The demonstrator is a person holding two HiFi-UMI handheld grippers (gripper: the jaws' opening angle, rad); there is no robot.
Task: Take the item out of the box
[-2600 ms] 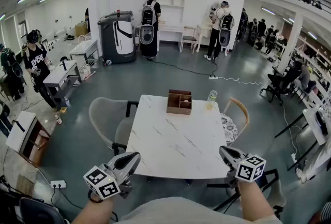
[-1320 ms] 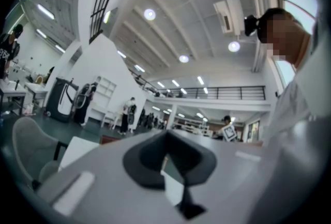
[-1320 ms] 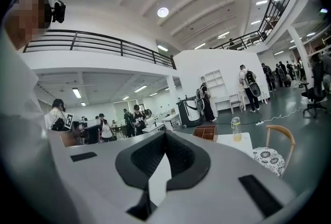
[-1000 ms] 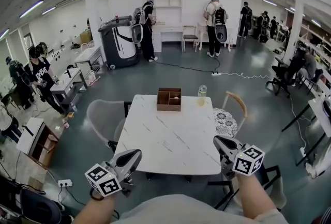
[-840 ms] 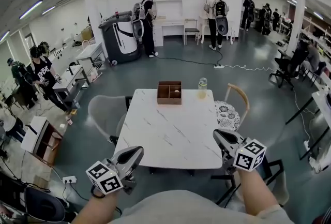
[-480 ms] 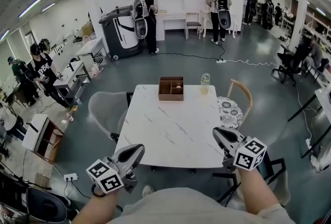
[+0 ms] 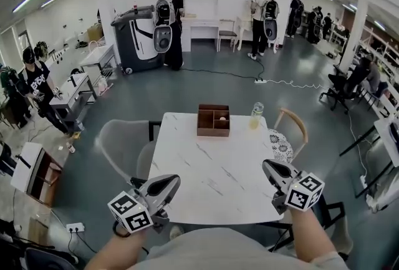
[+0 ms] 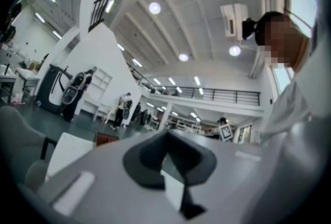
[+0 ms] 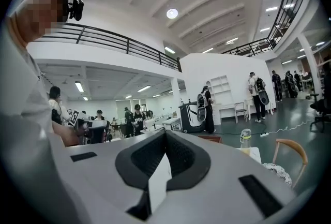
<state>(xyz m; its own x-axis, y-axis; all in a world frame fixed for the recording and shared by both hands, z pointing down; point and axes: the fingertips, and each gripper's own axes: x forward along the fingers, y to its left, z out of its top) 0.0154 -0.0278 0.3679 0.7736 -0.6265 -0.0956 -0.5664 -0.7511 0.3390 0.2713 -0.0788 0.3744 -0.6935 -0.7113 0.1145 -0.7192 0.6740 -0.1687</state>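
No writing or number can be read anywhere.

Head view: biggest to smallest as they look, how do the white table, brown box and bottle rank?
1. white table, by far largest.
2. brown box, at its far edge.
3. bottle beside the box, smallest.
Box and bottle stand about equally far off, so nearness skews nothing.

Far behind the square white marble table [image 7: 212, 163], the person wearing a black backpack [image 7: 165, 22] has stepped left, closer to the big dark grey machine [image 7: 134, 35]. The left gripper [image 7: 176, 180] and right gripper [image 7: 267, 166] have both crept a little further over the table's near edge.
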